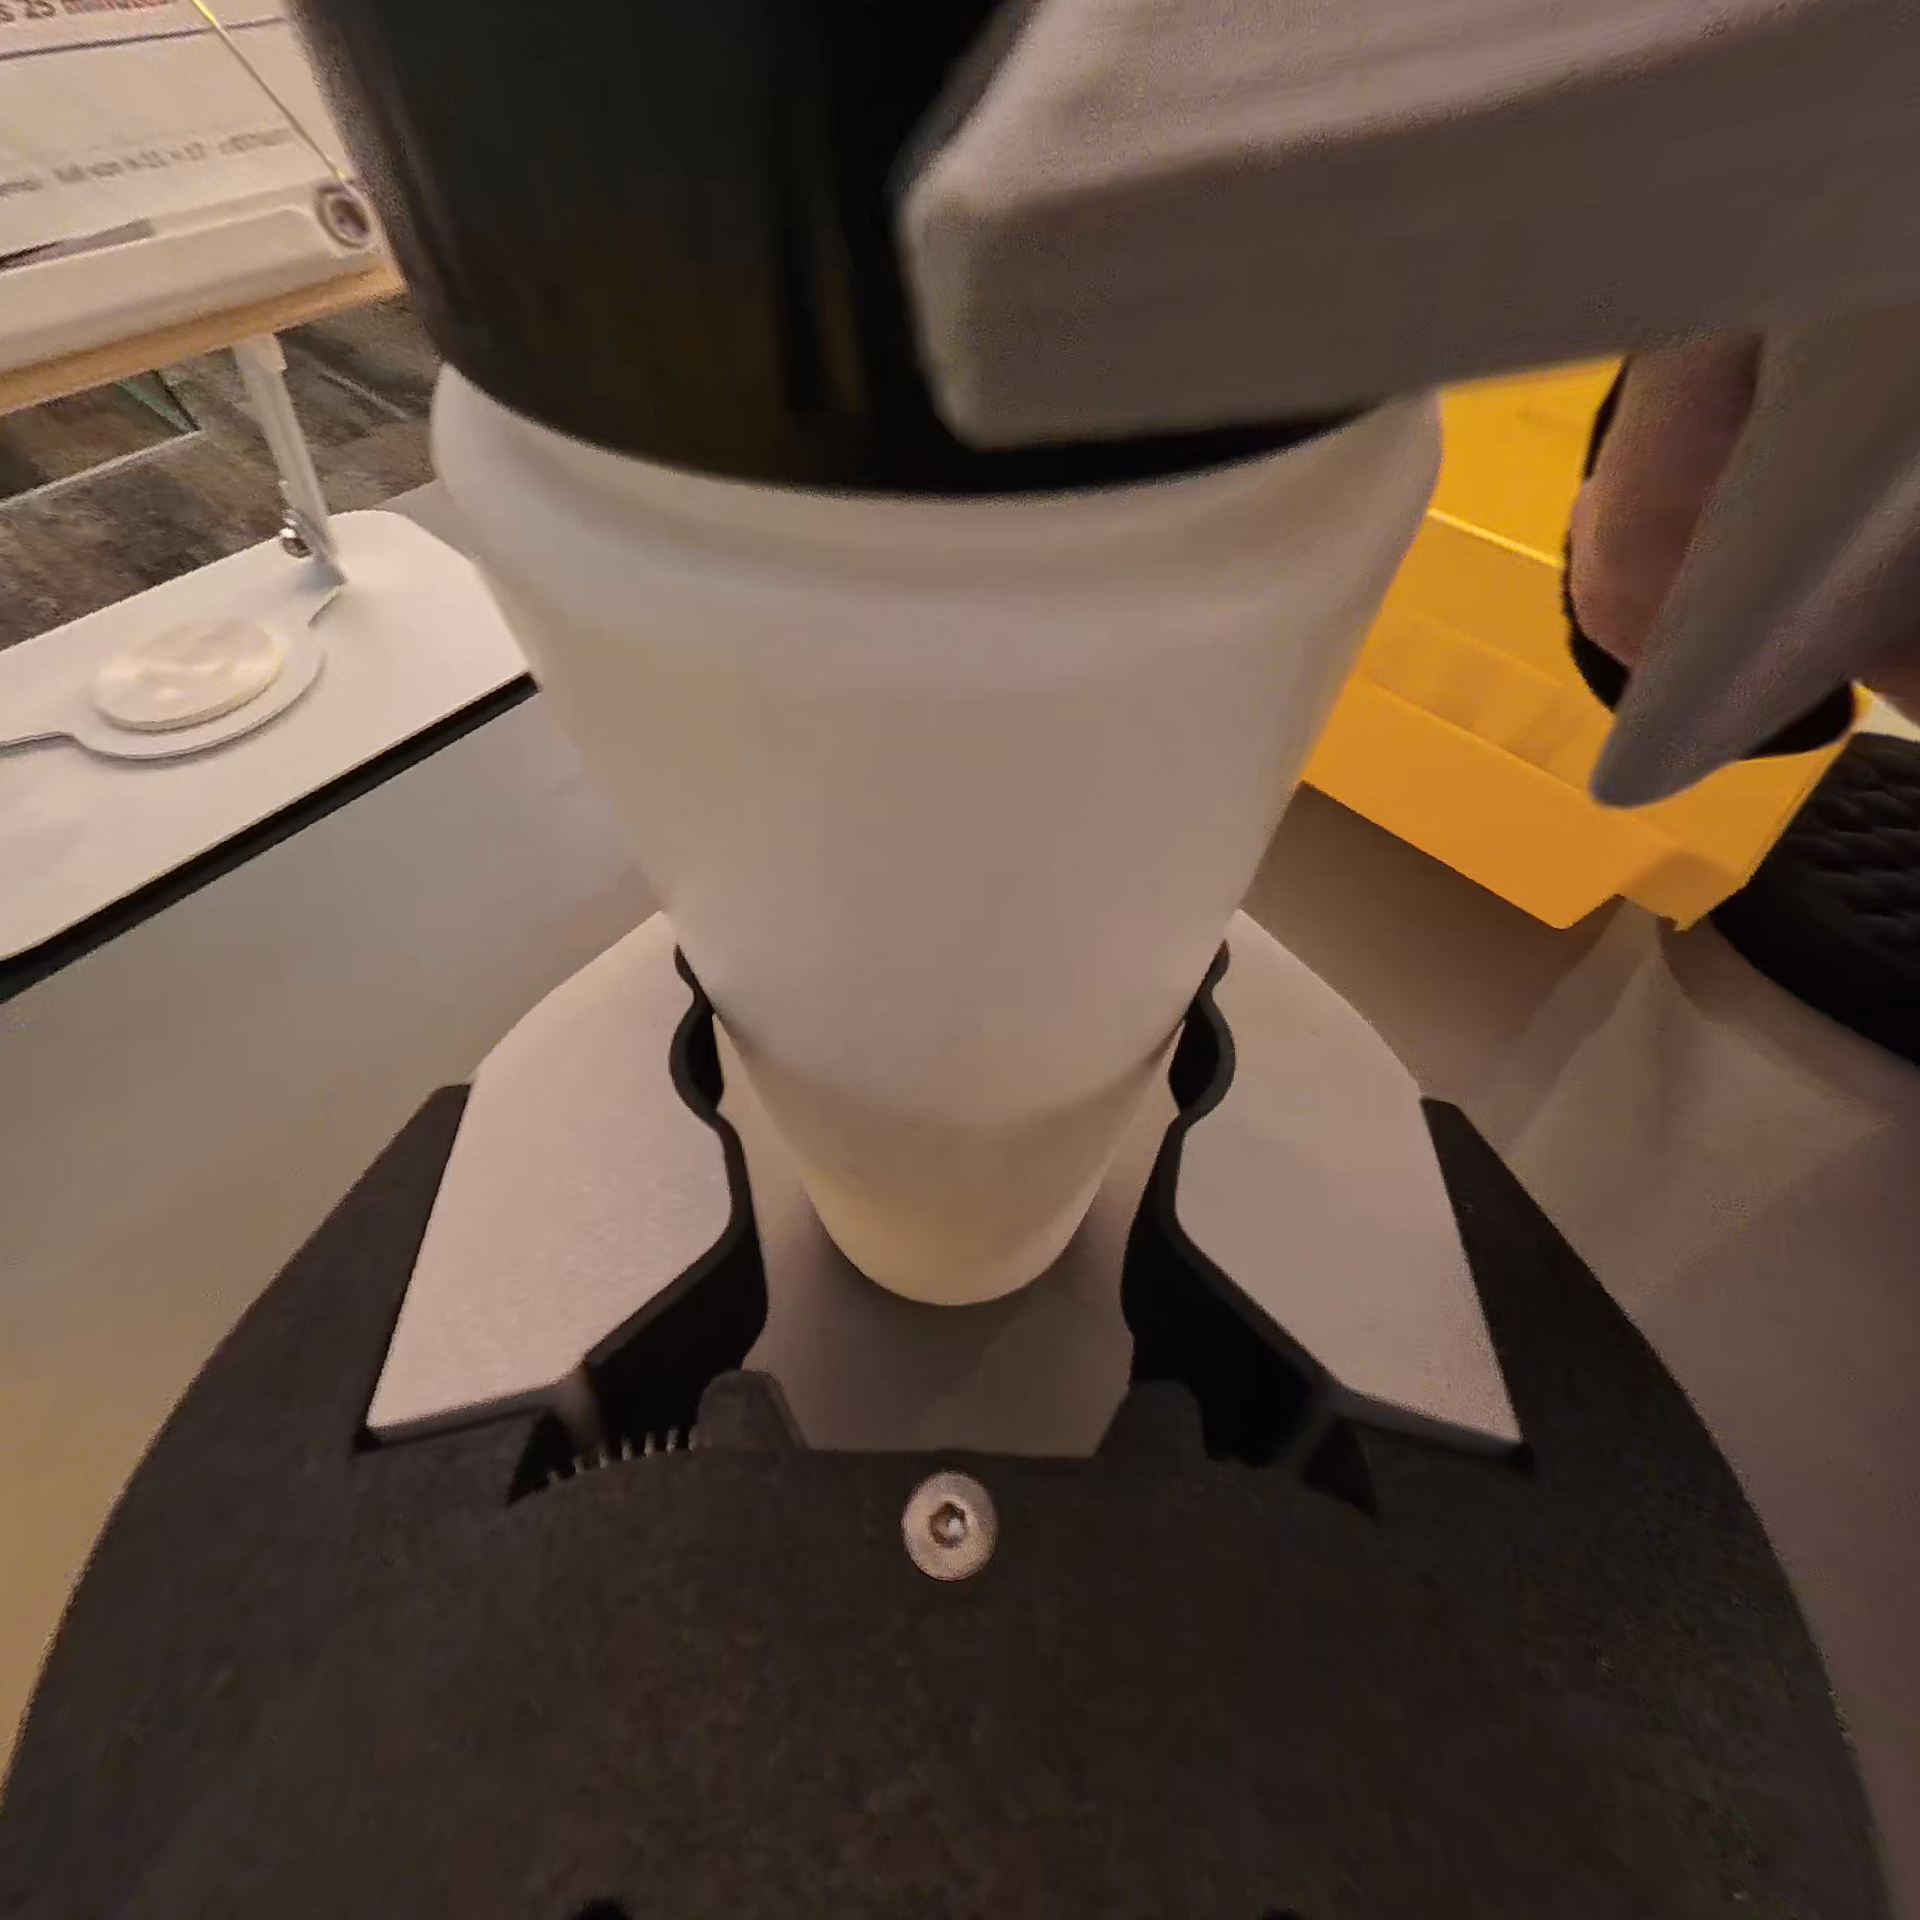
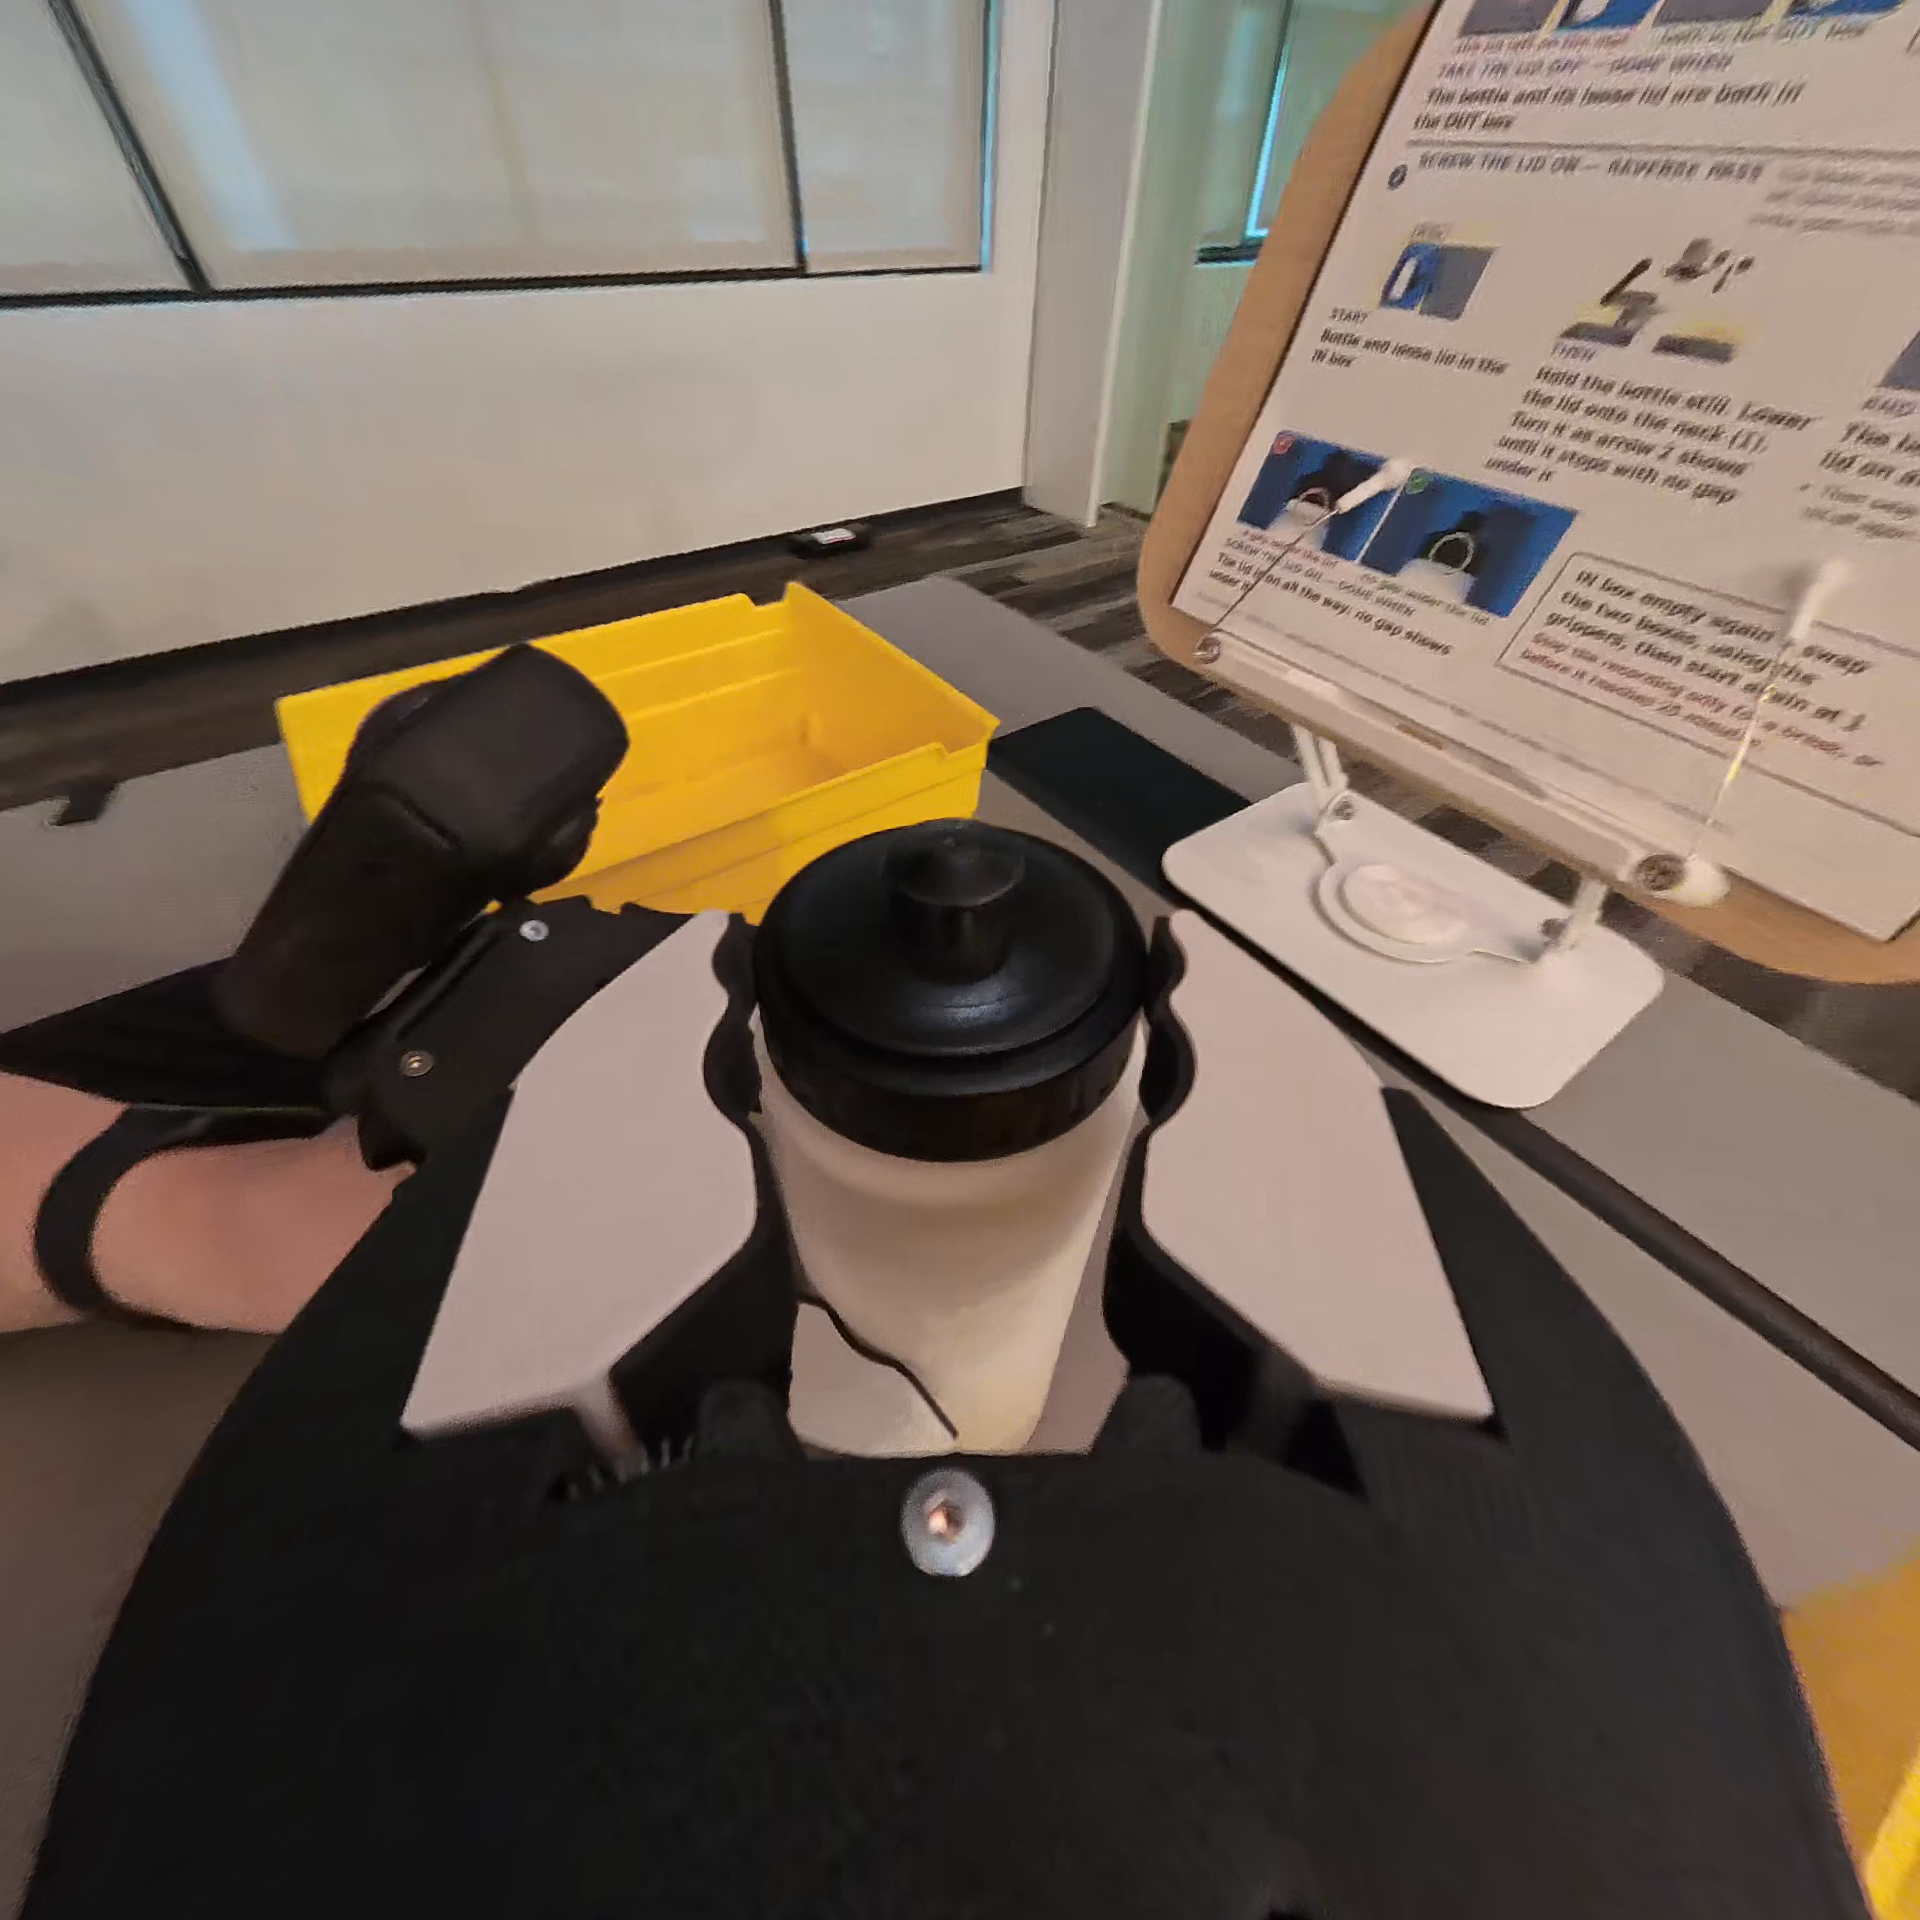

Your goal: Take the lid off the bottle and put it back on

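Gripping bottle [image 1: 935,790] low between left gripper [image 1: 951,1049] jaws, lid [image 2: 945,997] between right gripper [image 2: 948,1023] jaws. Looks light, smooth, squeezable; likely safest holding body firmly, lid by ribbed rim.

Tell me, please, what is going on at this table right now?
A person is working a white bottle with two handheld grippers. The left gripper is shut on the bottle's body low down, and the right gripper closes around the black lid, which sits on the neck. A yellow bin and an instruction board stand behind.
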### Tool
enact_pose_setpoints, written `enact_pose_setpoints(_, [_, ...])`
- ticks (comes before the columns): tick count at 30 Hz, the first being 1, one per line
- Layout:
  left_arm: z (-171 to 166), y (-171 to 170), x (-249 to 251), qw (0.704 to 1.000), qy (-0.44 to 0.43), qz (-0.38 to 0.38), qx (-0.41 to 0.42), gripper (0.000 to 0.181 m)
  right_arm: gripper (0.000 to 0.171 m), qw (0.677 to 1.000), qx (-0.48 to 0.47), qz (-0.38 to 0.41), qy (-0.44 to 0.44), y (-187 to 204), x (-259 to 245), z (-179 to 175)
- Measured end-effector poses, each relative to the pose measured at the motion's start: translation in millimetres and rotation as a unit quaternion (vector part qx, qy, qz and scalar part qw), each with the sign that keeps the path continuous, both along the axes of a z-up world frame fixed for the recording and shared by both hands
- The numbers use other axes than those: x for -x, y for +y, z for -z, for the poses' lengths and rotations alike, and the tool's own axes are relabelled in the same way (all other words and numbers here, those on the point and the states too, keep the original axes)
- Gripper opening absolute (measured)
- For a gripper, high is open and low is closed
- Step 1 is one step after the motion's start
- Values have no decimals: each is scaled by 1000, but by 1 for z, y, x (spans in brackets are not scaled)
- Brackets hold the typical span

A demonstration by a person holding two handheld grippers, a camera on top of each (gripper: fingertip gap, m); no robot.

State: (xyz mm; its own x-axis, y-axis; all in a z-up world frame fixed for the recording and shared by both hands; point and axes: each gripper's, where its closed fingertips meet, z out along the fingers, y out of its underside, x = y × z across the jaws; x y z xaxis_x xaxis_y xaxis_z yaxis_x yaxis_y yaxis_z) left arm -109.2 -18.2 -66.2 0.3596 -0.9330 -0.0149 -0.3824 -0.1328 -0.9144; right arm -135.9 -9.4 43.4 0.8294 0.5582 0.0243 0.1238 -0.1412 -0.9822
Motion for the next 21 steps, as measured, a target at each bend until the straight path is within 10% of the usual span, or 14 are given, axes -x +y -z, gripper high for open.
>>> enact_pose_setpoints(13, [0,-21,-11,993,-15,116,3,86,73,975,30,-221,-8,-22,-5,-1])
enact_pose_setpoints(21, [0,-6,-6,1000,-8,29,-1,86,73,999,47,-24,-8,-5,-6,0])
